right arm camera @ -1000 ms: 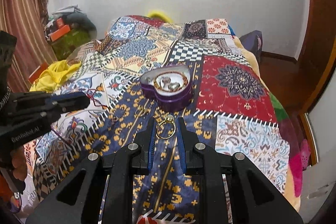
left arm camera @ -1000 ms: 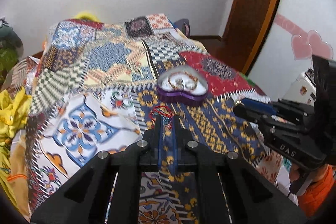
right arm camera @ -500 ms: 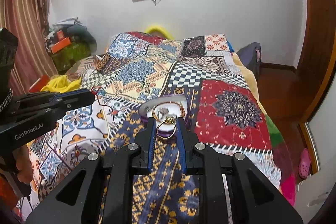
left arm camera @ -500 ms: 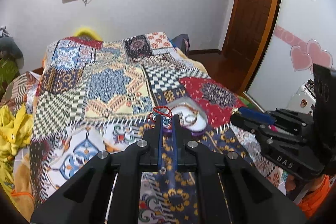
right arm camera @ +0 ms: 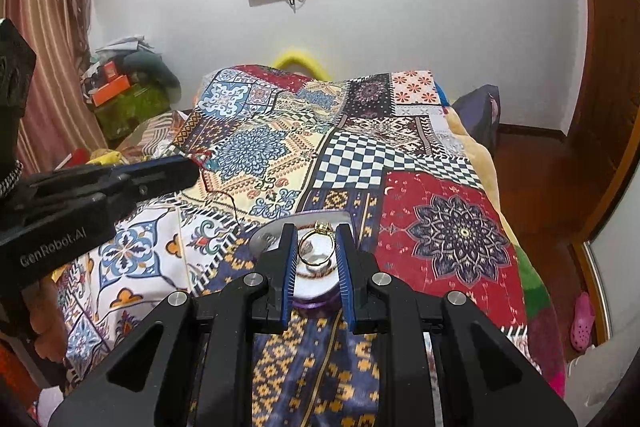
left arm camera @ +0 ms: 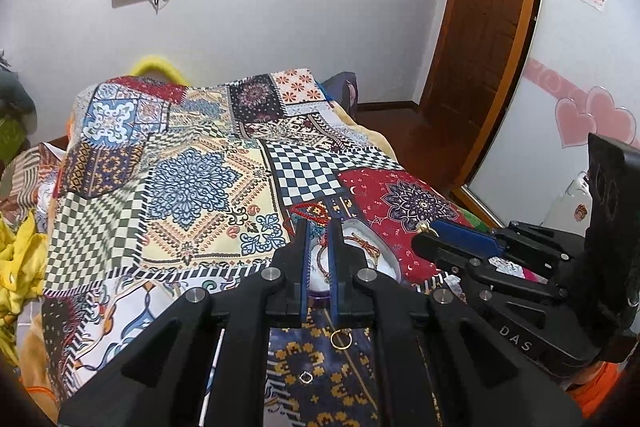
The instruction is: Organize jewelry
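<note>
Now, through my left wrist camera, my left gripper (left arm camera: 319,227) is pinched narrow on the red bead necklace (left arm camera: 306,214), whose loop stands up just past the fingertips while the rest hangs down between them. Below it is the heart-shaped jewelry box (left arm camera: 384,259), open, white inside, with a few gold pieces already lying in it. Two small gold rings (left arm camera: 341,339) are loose on the patchwork bedspread (left arm camera: 192,187), nearer to me than the box. To do this well I should lower until the dangling beads pool inside the rim before I let go; judging by how limp the strand is, a high drop could leave part of it draped over the edge.

Through my right wrist camera, my right gripper (right arm camera: 317,239) holds a gold ring (right arm camera: 316,242) by its band, the stone setting pointing away from me, right above the box's white interior. The box's purple wall (right arm camera: 314,303) shows under my fingers. I reckon I should ease the jaws apart only slightly, low over the box, since a round ring may roll or bounce out. My left tool crosses the left of this view with the red strand trailing from its tip, so the two drops should go one at a time.
</note>
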`<state>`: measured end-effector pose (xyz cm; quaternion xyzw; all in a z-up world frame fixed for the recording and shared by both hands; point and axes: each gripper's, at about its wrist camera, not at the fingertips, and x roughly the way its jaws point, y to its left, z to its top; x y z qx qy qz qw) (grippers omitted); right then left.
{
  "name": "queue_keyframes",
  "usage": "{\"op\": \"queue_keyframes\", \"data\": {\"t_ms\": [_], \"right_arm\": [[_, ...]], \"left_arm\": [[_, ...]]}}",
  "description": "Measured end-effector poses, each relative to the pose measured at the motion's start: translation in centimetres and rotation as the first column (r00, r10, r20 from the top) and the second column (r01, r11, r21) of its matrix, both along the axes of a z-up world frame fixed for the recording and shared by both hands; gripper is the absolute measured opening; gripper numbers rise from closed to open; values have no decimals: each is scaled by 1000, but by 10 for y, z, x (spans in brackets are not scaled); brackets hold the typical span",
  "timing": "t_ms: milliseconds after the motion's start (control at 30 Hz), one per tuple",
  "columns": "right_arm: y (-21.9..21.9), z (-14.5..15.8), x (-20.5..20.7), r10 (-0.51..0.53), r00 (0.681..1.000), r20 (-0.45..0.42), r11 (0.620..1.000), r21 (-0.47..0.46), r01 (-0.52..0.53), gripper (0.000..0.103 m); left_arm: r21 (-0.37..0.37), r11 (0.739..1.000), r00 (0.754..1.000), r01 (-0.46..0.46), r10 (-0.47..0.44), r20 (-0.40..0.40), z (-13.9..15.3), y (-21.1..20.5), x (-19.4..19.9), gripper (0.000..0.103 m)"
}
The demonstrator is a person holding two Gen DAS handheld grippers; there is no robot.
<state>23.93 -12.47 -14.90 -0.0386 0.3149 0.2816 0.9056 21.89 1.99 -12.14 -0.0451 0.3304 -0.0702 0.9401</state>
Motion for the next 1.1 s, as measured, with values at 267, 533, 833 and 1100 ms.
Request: {"op": "queue_keyframes", "data": {"t_ms": [267,533,833,1100], "right_arm": [[9,-12,24,28,999,-43,999,-15,-29,17],[18,-32,46,60,992,-113,996,-62,-67,17],[23,-45,57,75,983,-168,992,-88,-90,18],[28,-46,58,78,983,-169,988,-116,-99,18]], "left_arm": [[4,1000,998,27,-27,-57,-24,-3,23,6],[-12,998,989,64,-65,-134,-51,-9,38,6],[-52,995,977,91,-99,-188,-62,-6,46,6],[-21,994,976,109,-111,-186,-59,-7,43,6]]}}
